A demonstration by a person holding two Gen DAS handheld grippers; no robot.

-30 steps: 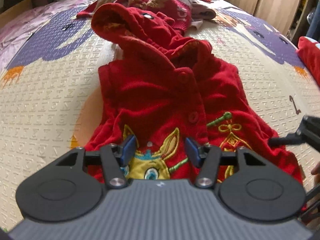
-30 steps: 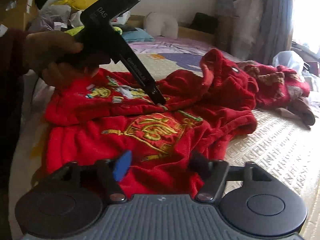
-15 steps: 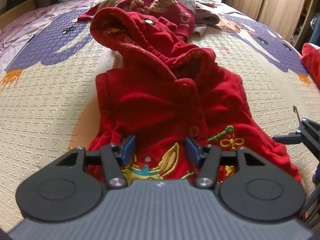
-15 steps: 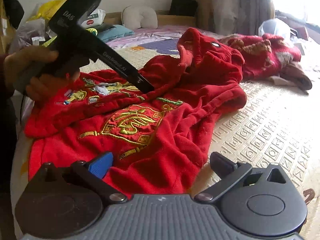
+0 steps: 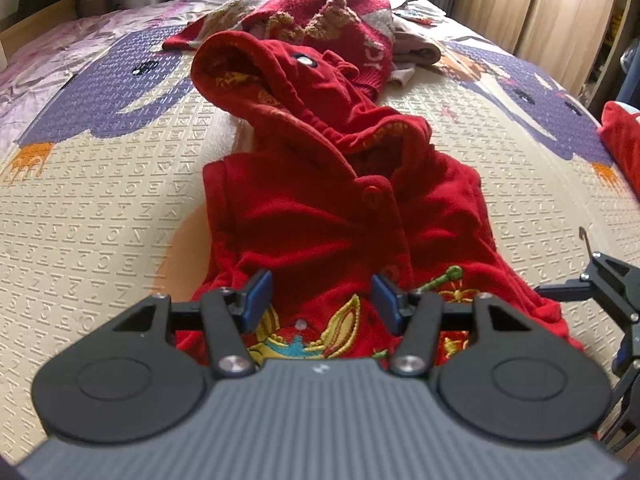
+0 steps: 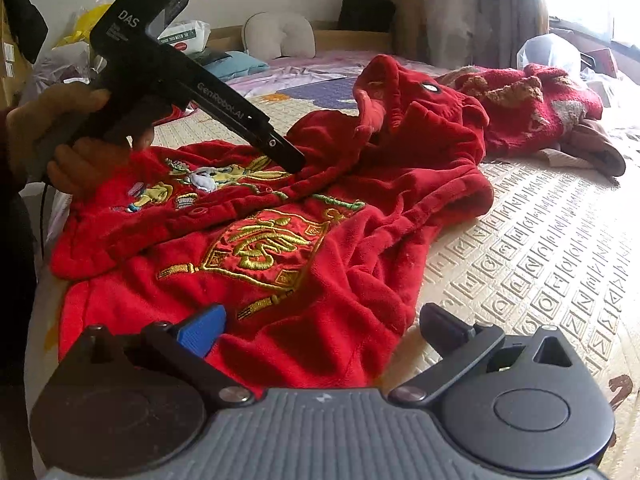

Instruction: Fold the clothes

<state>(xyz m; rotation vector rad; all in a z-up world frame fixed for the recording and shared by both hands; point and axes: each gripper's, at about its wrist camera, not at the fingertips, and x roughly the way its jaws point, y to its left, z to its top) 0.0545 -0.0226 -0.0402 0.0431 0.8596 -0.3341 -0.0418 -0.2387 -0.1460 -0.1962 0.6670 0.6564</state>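
A red hooded child's garment [image 5: 320,220] with gold embroidery lies front up on the bed, its hood [image 5: 280,80] at the far end. My left gripper [image 5: 320,300] hovers over the embroidered lower front, its blue pads apart with fabric showing between them. In the right wrist view a person's hand [image 6: 60,120] holds this left gripper [image 6: 294,164], whose tip rests on the garment [image 6: 320,260] near the button line. My right gripper [image 6: 324,328] stands wide open at the garment's near edge; cloth lies between its fingers but the pads do not press on it.
A second red knitted garment [image 5: 340,12] lies bunched beyond the hood, also seen as a red heap [image 6: 532,104]. The cream embossed bed mat [image 5: 100,200] stretches out on both sides. Another red item [image 5: 624,140] sits at the right edge. A pillow [image 6: 280,36] lies at the headboard.
My right gripper's jaws have spread from partly open to fully wide, and it has shifted a little along the garment's edge. The left gripper keeps the same gap.
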